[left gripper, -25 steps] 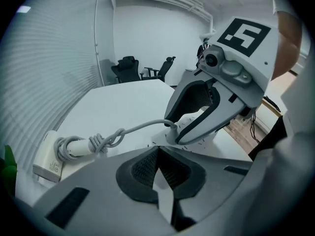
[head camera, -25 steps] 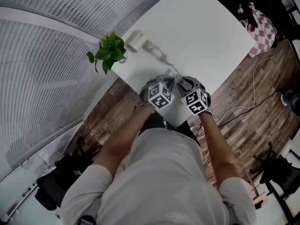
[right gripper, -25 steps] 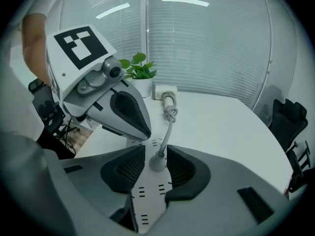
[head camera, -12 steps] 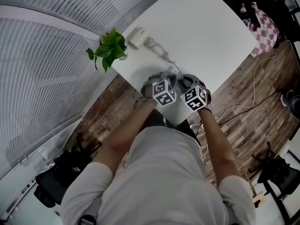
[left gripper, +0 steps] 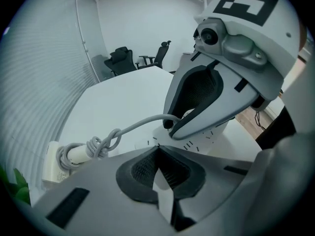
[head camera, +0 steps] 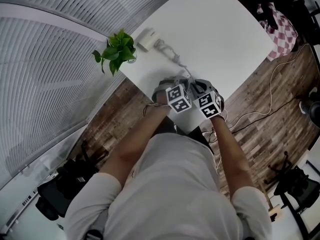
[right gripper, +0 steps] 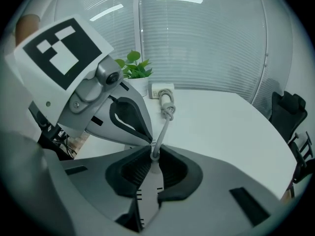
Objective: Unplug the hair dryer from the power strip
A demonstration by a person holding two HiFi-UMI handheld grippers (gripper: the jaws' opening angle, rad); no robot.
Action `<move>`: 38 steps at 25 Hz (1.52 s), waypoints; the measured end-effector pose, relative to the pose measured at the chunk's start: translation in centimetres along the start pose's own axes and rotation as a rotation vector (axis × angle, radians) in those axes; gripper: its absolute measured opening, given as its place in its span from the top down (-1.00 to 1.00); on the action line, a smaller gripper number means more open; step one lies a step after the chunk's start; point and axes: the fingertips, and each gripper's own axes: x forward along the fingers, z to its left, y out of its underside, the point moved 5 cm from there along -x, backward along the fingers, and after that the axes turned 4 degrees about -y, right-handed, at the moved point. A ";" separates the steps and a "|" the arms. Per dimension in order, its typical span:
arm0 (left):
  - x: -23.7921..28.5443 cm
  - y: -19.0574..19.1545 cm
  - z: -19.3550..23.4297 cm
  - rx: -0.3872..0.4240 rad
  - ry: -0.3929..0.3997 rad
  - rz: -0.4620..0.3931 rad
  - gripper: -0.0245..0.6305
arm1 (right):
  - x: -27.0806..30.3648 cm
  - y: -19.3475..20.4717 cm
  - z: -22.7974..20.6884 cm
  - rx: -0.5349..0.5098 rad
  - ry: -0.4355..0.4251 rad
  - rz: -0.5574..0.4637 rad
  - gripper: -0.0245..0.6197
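Observation:
The white hair dryer [head camera: 146, 40] lies at the table's far left, its grey cable [head camera: 172, 59] knotted near it and running to the near edge. My left gripper [left gripper: 157, 154] is shut on the end of the white power strip [left gripper: 206, 136]. My right gripper [right gripper: 155, 154] has just been closing, and its pads now press on the grey plug [right gripper: 155, 156] that stands in the power strip [right gripper: 147, 200]. The cable [right gripper: 165, 117] leads from the plug up to the hair dryer [right gripper: 162, 90]. In the head view both grippers sit side by side, their marker cubes hiding the strip.
A potted plant [head camera: 116, 51] stands at the white table's [head camera: 210, 29] left corner beside the hair dryer. Slatted blinds run along the left. Office chairs [left gripper: 123, 58] stand beyond the table. A checked cloth [head camera: 280, 26] and loose cords [head camera: 270, 94] lie on the wood floor to the right.
The left gripper's marker cube has shifted slightly right, closer to the right gripper. The right gripper has stayed where it was.

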 end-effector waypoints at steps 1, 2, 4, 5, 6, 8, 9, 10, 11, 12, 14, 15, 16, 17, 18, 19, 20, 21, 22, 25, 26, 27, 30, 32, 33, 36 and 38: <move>0.1 0.0 0.0 0.005 -0.001 0.011 0.84 | 0.0 0.0 0.0 0.003 -0.001 -0.004 0.70; 0.1 -0.1 -0.1 0.011 -0.003 0.021 0.84 | 0.0 0.0 0.0 0.008 -0.001 -0.009 0.70; 0.2 -0.2 -0.2 0.019 -0.008 0.032 0.84 | -0.1 0.1 -0.1 0.029 0.000 -0.022 0.70; 0.3 -0.2 -0.2 0.022 -0.011 0.036 0.84 | -0.3 0.1 -0.2 0.042 0.000 -0.037 0.70; 0.3 -0.3 -0.3 0.023 -0.013 0.039 0.84 | -0.8 -0.4 -0.3 0.052 0.001 -0.065 0.70; 0.2 -0.4 -0.2 0.021 -0.013 0.043 0.84 | -2.0 -2.2 -0.9 0.058 0.004 -0.134 0.70; 0.2 -0.4 0.0 0.017 -0.013 0.043 0.84 | -2.5 -3.2 -1.2 0.054 0.001 -0.151 0.70; 0.1 -0.2 0.2 0.009 -0.010 0.044 0.84 | -2.6 -3.7 -1.3 0.050 -0.006 -0.151 0.70; 0.1 -0.1 0.2 -0.001 -0.007 0.045 0.84 | -2.6 -3.8 -1.4 0.045 -0.015 -0.141 0.70; 0.1 0.0 0.1 -0.006 -0.005 0.048 0.84 | -2.6 -3.6 -1.3 0.044 -0.022 -0.129 0.70; 0.3 0.0 -0.2 -0.005 -0.004 0.053 0.84 | -2.6 -2.8 -1.3 0.057 -0.034 -0.113 0.70; 0.4 -0.1 -0.2 -0.001 -0.005 0.054 0.84 | -2.6 -2.5 -1.2 0.064 -0.040 -0.109 0.70; 0.4 -0.1 -0.1 0.003 -0.006 0.053 0.84 | -2.5 -2.4 -1.0 0.069 -0.047 -0.107 0.70; 0.4 -0.1 -0.1 0.004 -0.006 0.053 0.84 | -2.4 -2.3 -0.8 0.070 -0.055 -0.106 0.70; 0.4 0.0 -0.2 0.007 -0.004 0.053 0.84 | -2.3 -2.3 -0.7 0.069 -0.062 -0.104 0.70; 0.4 0.0 -0.3 0.010 -0.002 0.053 0.84 | -2.2 -2.3 -0.6 0.068 -0.066 -0.101 0.70; 0.3 -0.1 -0.3 0.014 -0.001 0.052 0.84 | -2.2 -2.3 -0.6 0.068 -0.069 -0.099 0.70; 0.2 -0.1 -0.3 0.016 -0.002 0.051 0.84 | -2.3 -2.2 -0.7 0.067 -0.071 -0.096 0.70; 0.2 -0.1 -0.2 0.016 -0.006 0.048 0.84 | -2.3 -2.2 -0.8 0.066 -0.071 -0.094 0.70; 0.0 -0.2 0.0 0.008 -0.014 0.042 0.84 | -2.6 -1.9 -1.3 0.058 -0.065 -0.080 0.70; 0.1 -0.2 0.0 0.008 -0.014 0.041 0.84 | -2.7 -1.7 -1.6 0.054 -0.059 -0.075 0.70; 0.1 -0.2 0.0 0.008 -0.012 0.041 0.84 | -2.8 -1.5 -1.8 0.051 -0.051 -0.070 0.70; 0.1 -0.1 0.0 -0.002 -0.004 0.041 0.84 | -3.0 -1.0 -2.7 0.043 -0.031 -0.054 0.69; 0.0 -0.1 0.1 -0.007 -0.003 0.040 0.84 | -3.0 -0.8 -3.4 0.034 -0.020 -0.042 0.69; 0.0 -0.1 0.2 -0.008 -0.003 0.041 0.84 | -3.0 -0.7 -3.7 0.029 -0.016 -0.035 0.69; 0.0 -0.1 0.2 -0.004 -0.001 0.040 0.84 | -3.0 -0.4 -4.8 0.016 -0.001 -0.017 0.69; 0.0 -0.1 0.1 -0.007 0.000 0.036 0.84 | -3.0 -0.2 -5.5 0.007 0.008 -0.006 0.69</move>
